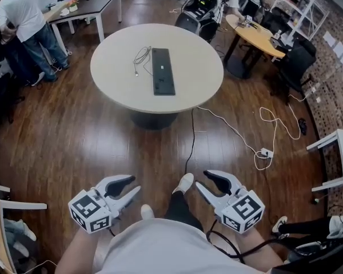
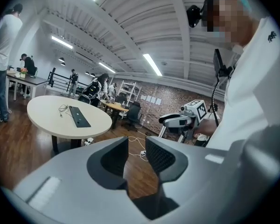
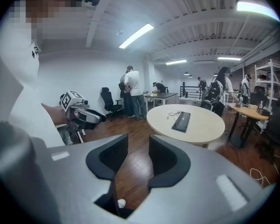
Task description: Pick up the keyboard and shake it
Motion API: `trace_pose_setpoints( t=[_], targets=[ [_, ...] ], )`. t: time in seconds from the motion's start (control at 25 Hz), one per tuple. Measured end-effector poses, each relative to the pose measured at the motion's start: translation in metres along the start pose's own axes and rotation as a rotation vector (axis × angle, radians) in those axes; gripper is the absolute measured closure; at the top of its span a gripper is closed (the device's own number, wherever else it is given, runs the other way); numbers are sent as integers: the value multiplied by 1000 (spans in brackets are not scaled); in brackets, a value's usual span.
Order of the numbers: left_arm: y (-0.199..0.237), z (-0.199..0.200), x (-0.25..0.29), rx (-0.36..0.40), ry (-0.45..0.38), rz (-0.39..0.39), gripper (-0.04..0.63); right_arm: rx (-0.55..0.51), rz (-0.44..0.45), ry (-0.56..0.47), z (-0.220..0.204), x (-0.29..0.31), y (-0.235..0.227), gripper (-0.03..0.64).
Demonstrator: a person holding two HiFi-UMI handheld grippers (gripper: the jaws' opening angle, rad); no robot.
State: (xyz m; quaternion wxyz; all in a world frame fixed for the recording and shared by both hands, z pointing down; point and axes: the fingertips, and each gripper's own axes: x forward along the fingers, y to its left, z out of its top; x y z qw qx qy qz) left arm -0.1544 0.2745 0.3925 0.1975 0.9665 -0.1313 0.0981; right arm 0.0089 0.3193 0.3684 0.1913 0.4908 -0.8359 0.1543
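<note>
Left claw (image 1: 136,185) closed, right claw (image 1: 201,180) barely parted, both empty: arriving so, they could shove the black keyboard (image 1: 163,71) across the surface (image 1: 197,56).

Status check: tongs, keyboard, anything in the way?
Left tongs shut, right tongs slightly open, both empty. Keyboard flat on round table, untouched, out ahead. Loose cord beside keyboard; cables on floor near table.

The slim black keyboard (image 1: 163,71) lies flat mid-way across the round beige table (image 1: 114,79), its cable (image 1: 142,56) coiled beside it.
</note>
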Motion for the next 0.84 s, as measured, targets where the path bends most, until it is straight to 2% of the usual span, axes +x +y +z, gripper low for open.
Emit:
trace_pose_setpoints(
  t=[0.2, 0.48, 0.84],
  targets=[
    [-10, 2, 1, 14, 0, -24, 483, 14, -6, -2, -4, -7, 7, 477],
    [-11, -4, -3, 2, 8, -15, 483, 8, -7, -8, -3, -8, 10, 479],
    [-21, -12, 25, -21, 33, -43, 483, 26, -14, 19, -16, -18, -9, 483]
  ],
)
